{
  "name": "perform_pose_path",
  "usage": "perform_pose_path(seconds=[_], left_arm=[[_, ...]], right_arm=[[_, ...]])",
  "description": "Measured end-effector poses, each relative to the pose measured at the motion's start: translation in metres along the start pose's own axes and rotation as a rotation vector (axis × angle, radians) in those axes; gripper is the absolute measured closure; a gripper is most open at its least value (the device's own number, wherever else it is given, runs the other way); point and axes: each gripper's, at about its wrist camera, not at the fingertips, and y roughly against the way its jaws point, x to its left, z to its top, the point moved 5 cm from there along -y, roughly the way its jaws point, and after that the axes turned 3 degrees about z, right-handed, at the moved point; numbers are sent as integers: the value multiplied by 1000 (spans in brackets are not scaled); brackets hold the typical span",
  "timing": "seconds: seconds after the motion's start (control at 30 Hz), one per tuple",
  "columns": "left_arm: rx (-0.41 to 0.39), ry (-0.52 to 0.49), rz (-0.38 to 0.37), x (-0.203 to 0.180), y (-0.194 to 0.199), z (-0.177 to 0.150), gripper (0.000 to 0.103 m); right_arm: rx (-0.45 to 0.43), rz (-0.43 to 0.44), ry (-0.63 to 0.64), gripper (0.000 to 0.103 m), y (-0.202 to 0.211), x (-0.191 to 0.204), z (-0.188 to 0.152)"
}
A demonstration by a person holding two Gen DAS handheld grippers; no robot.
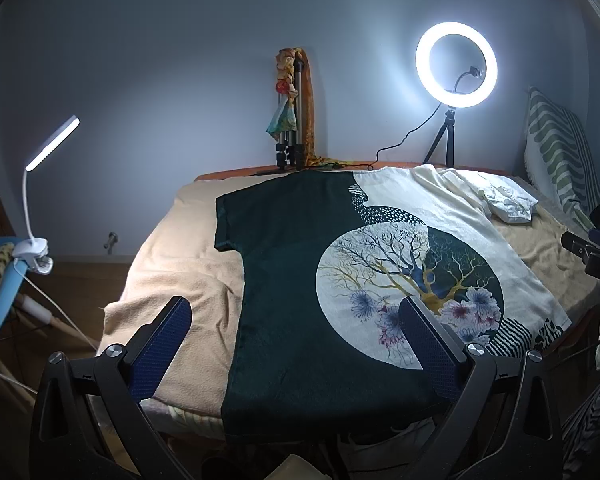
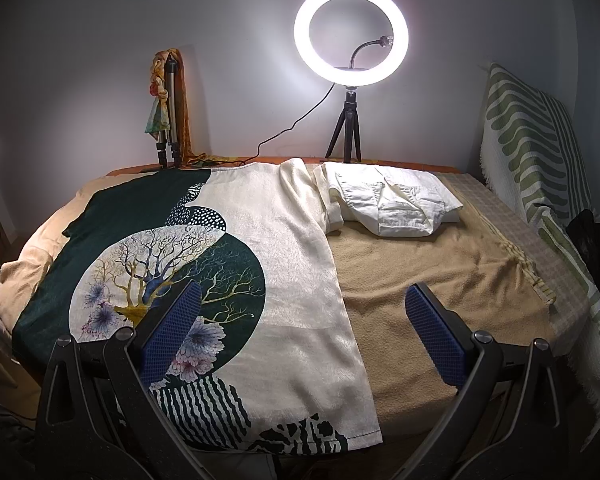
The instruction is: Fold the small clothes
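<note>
A green-and-cream tree-print T-shirt lay spread flat on a beige blanket. The right gripper hung wide open above its hem, empty. Behind, folded white clothes rested beside a lit ring light.

We see the t-shirt as cloth with a faint brushed sheen on its cream half and a matt, dark green half at the left of the frame. Beneath it the blanket looks like fuzzy, matt beige fleece. The folded white garment at upper right of centre is a crisp, creased woven cloth. At the bottom of each frame the left tongs and the right tongs have matt black plastic arms, shiny metal pivot screws and blue pads with a rough dimpled grid. The ring light has a smooth frosted face on a matt black tripod
</note>
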Motion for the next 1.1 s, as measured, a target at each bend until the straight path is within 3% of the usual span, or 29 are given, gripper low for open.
perform_pose_path(seconds=[1.1], left_arm=[[2,0,0,-1,-2,-3,0]], right_arm=[[-3,-2,3,0,-1,4,1]])
